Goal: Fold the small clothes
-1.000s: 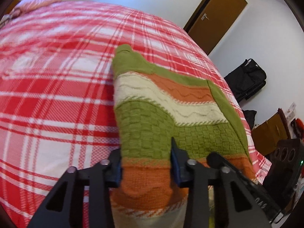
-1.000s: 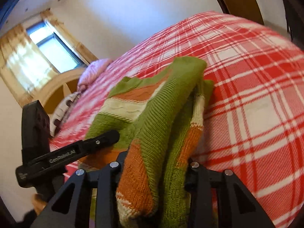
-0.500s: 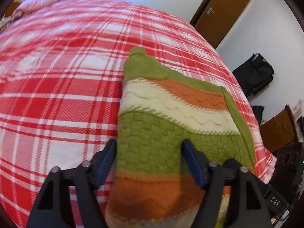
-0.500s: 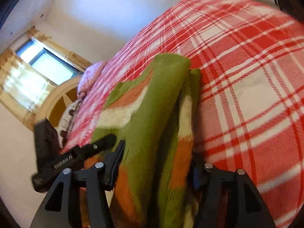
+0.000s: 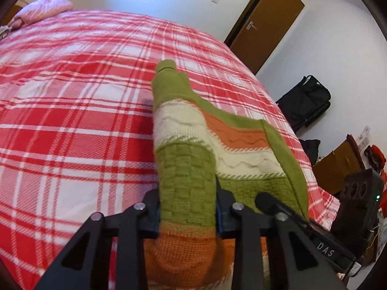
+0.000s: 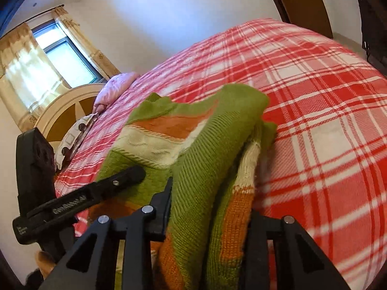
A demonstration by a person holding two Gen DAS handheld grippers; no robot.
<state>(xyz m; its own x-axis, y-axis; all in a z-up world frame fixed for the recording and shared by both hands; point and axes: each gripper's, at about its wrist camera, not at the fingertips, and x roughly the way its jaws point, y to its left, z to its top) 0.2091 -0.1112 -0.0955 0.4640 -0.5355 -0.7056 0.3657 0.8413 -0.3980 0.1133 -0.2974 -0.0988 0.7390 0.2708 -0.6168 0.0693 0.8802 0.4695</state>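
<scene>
On the left, the left gripper (image 5: pixel 187 207) was spread wide half a second ago, with its fingers (image 5: pixel 152 211) well clear of the knit on both sides. Now they are closing and have bunched a ridge of the sweater (image 5: pixel 193 169) between them, the green basket-weave band squeezed into a narrow hump and the orange band puckered just below. That looks like a fresh grip on the near left edge. The sweater lies on the red plaid bed (image 5: pixel 72 120), its green collar end pointing away toward the door (image 5: pixel 266 21).

On the right, the right gripper (image 6: pixel 208 207) has made the same change: its fingers (image 6: pixel 162 211), which stood wider a moment ago, are closing on the thick folded right edge of the sweater (image 6: pixel 212 145), several layers of green rib and orange stripe packed between them. With both near corners re-gripped, the likely next step is to lift this near edge and carry it toward the collar
</scene>
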